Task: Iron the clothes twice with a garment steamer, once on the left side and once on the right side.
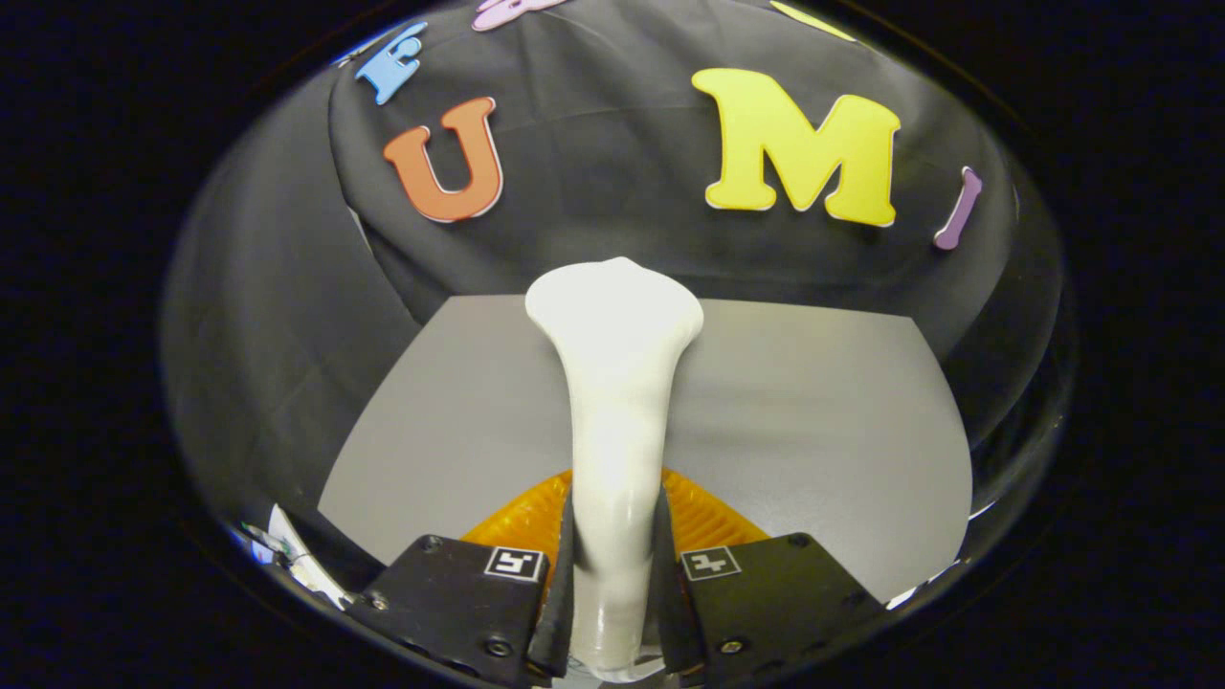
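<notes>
A white garment steamer (614, 383) rises between my fingers, its slim handle clamped by both of them and its wider head flaring out beyond them, over the grey table (823, 411). My gripper (612, 565) is shut on the handle. An orange ribbed piece (703, 522) shows just behind the handle, close above the fingers; what it is I cannot tell. No garment is recognisable from here.
The grey table surface spreads ahead and to both sides, ending at the black cloth wall (593, 172) behind. Some white items with wires (287, 550) lie off the table's near left corner.
</notes>
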{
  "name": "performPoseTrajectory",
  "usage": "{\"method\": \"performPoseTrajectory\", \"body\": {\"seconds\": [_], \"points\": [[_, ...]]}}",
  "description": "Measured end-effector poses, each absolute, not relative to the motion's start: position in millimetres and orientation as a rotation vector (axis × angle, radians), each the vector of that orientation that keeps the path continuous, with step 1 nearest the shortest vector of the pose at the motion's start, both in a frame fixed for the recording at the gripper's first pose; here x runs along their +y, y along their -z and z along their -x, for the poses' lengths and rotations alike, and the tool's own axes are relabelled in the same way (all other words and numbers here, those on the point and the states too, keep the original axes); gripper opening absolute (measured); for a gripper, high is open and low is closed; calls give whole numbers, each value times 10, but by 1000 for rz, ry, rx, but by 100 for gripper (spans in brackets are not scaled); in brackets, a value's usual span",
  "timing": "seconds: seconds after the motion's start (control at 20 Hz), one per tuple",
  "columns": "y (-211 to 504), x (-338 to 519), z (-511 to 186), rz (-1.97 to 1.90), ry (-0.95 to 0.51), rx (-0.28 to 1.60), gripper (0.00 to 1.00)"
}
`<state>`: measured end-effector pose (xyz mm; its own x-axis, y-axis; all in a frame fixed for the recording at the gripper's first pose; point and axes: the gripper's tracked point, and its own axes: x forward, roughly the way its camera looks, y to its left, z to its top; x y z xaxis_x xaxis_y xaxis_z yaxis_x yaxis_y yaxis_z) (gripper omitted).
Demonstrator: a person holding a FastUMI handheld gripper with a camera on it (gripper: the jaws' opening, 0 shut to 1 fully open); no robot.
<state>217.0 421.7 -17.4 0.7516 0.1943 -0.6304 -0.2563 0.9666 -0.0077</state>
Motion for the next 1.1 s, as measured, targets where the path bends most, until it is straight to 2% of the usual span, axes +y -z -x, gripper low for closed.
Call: {"method": "performPoseTrajectory", "body": {"seconds": [0.6, 1.1], "points": [[-257, 3643, -1631, 11, -281, 557, 39], [-565, 2667, -991, -64, -202, 424, 39]]}}
